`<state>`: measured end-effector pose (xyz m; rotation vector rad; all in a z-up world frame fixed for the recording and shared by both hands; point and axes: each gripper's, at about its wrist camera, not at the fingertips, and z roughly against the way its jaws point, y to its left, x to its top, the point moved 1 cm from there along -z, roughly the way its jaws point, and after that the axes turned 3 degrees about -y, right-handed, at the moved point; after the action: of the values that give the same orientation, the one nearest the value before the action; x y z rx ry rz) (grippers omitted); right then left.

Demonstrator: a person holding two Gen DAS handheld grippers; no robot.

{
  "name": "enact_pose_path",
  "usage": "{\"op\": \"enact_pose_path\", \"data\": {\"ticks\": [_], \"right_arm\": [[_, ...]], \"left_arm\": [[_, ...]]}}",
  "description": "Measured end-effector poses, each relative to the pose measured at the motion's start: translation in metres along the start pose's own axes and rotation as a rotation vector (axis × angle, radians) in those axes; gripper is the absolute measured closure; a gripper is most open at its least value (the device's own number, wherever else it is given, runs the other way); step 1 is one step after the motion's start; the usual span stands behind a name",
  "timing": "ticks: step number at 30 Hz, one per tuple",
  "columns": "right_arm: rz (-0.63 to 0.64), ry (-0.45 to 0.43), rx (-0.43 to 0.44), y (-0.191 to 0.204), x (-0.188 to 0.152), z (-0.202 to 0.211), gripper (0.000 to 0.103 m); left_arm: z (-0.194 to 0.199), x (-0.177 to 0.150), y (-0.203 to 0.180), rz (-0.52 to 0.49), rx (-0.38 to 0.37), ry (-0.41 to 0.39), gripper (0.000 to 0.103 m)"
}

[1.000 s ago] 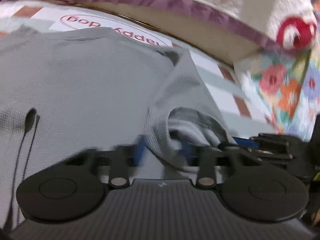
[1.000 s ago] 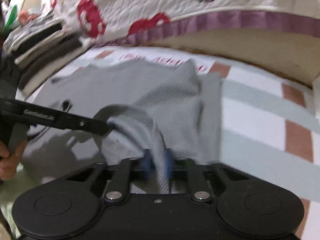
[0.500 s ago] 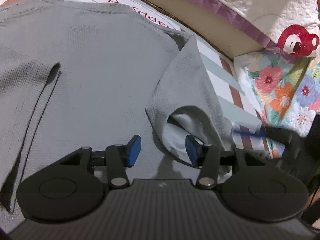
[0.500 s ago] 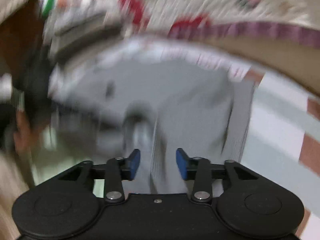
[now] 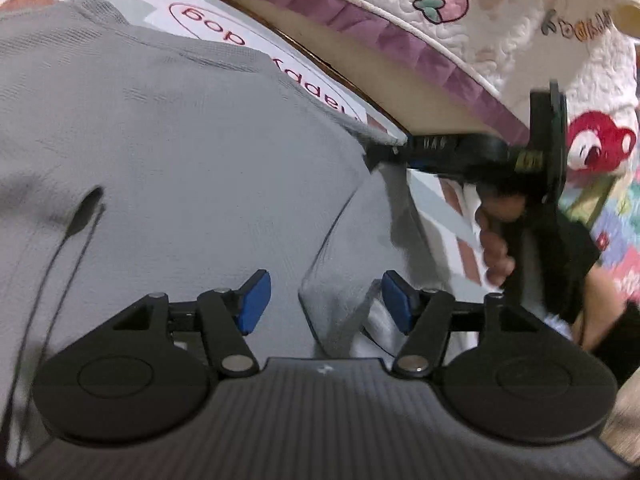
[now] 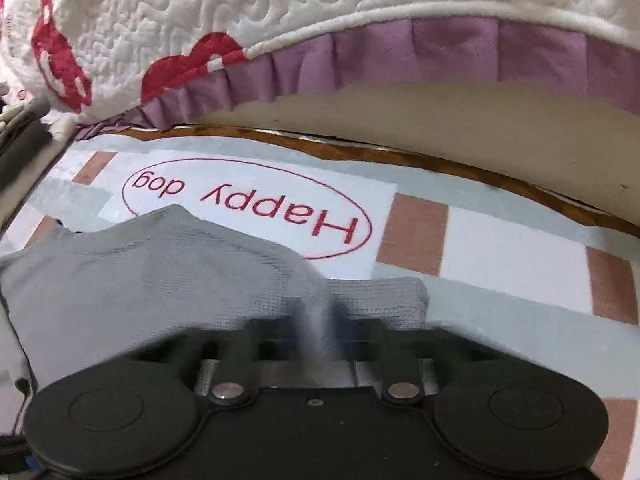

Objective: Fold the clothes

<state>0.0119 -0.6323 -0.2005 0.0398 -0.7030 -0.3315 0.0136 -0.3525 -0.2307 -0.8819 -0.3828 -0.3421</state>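
Observation:
A grey knit shirt [image 5: 180, 152] lies spread on a checked mat [image 6: 500, 248] printed "Happy dog". Its right sleeve [image 5: 360, 240] is folded over the body. My left gripper [image 5: 326, 306] is open and empty, its blue pads on either side of the sleeve cuff. My right gripper [image 6: 320, 334] is blurred and shut on the shirt's far right edge [image 6: 380, 296], near the shoulder. It also shows in the left wrist view [image 5: 394, 152], pinching the grey cloth there.
A quilted white bedspread with a purple frill [image 6: 400, 60] hangs over the mat's far edge. A stack of folded clothes [image 6: 20, 136] lies at the far left. A floral cloth [image 5: 616, 216] lies at the right.
My left gripper let go of the sleeve cuff and opened. My right gripper let go of the sleeve, moved to the shirt's far right edge and shut on it.

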Motion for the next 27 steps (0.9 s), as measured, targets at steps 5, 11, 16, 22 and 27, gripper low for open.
{"op": "enact_pose_path", "data": {"ticks": [5, 11, 16, 22, 27], "right_arm": [[-0.112, -0.056, -0.005, -0.027, -0.007, 0.023, 0.096], [-0.112, -0.032, -0.050, -0.039, -0.005, 0.009, 0.096], [-0.031, -0.030, -0.001, -0.038, -0.037, 0.031, 0.061], [0.147, -0.073, 0.033, -0.029, -0.119, 0.108, 0.065], [0.258, -0.111, 0.050, -0.022, -0.179, 0.156, 0.077]], "left_arm": [[-0.015, -0.003, -0.009, -0.033, -0.036, 0.048, 0.047], [-0.024, -0.004, -0.017, -0.058, -0.050, 0.069, 0.049], [-0.019, -0.005, -0.005, 0.007, -0.079, 0.067, 0.047], [-0.020, 0.001, -0.014, -0.049, -0.024, 0.049, 0.047], [-0.015, -0.004, -0.016, -0.094, 0.039, 0.051, 0.080]]}}
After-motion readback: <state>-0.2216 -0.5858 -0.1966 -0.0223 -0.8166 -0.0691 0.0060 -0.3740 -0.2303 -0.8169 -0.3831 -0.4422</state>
